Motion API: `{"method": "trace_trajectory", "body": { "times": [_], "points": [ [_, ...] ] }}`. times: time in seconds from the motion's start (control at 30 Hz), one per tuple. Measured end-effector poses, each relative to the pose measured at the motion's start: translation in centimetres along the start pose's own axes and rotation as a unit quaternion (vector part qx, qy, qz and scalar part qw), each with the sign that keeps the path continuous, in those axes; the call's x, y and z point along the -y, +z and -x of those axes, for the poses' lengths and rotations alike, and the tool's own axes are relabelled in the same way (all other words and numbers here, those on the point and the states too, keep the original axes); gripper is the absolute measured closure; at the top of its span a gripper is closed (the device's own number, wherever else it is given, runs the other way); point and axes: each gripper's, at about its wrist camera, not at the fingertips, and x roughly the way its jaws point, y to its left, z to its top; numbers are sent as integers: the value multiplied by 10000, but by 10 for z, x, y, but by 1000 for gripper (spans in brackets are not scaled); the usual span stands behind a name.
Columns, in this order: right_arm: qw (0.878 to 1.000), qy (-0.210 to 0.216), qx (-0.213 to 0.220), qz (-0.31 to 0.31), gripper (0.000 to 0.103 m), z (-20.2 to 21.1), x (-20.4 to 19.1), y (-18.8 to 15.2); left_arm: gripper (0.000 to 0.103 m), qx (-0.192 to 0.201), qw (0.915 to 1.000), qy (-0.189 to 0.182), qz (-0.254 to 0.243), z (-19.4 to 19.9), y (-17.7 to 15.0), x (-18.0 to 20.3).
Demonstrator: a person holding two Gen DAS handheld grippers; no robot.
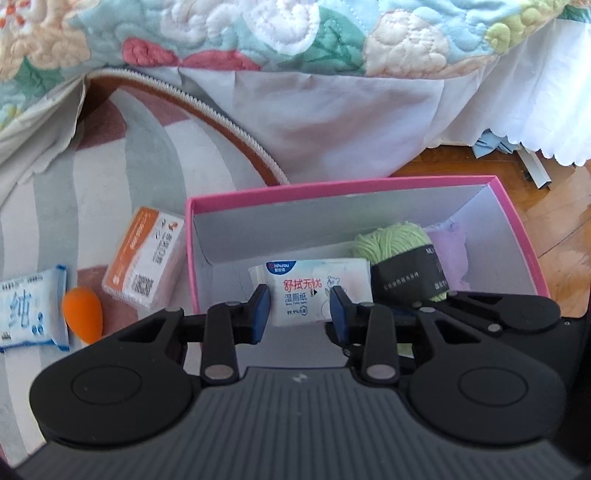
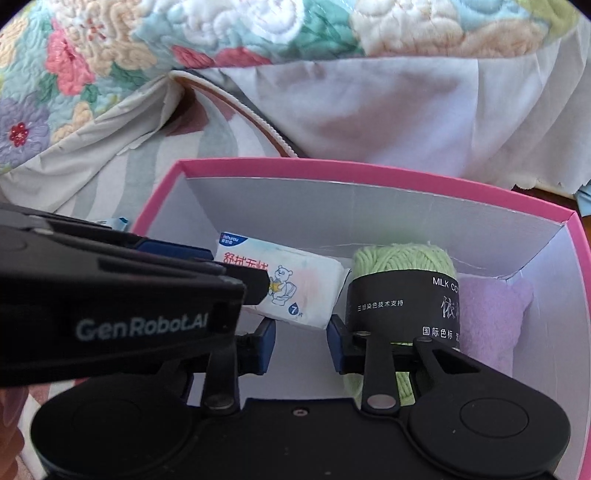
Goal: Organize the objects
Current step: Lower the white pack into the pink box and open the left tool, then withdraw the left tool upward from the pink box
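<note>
Wet wipes (image 1: 317, 291), a small white pack with red lettering and a cartoon bear, sit in the lower middle of the left wrist view, inside a pink box (image 1: 332, 186) with grey inner walls. The left gripper (image 1: 299, 308) reaches over the box's near edge with its 2 blue-padded fingers on either side of the pack; the pads lie close against the pack's sides, so the jaws look closed on it, though the contact itself is hard to make out. To the right of the pack in the box lies a green yarn ball (image 1: 395, 243) with a black paper band, and a lilac fuzzy thing (image 1: 448, 251) sits beyond it in the right corner. Left of the box, on a striped rug (image 1: 147, 158), rest an orange and white packet (image 1: 146, 258), an orange sponge (image 1: 82, 314) and a blue tissue pack (image 1: 31, 310). A floral quilt (image 1: 258, 29) fills the top of the frame. In the right wrist view, the right gripper (image 2: 301, 341) hovers over the box at lower centre, its jaws parted and holding nothing, with the yarn ball just beyond its right finger.
</note>
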Motion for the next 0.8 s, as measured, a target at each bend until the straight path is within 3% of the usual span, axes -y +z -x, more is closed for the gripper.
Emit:
{"method": "trace_trajectory", "body": {
  "times": [0.2,0.33,0.43,0.8],
  "points": [
    [9997,-188,65,-160,81,-3,6,1,70,-3,10000,-66,-61,3,2,1],
    [9993,-280,243,18,80,10,-4,-5,69,-76,9998,-206,-31,13,-6,-6],
    [9990,-293,339,-23,80,26,-10,-11,69,-132,9998,-115,-9,24,-12,-10],
    [9983,-303,496,-16,72,82,-32,-29,59,-169,9995,-109,-248,77,-25,-17]
  ]
}}
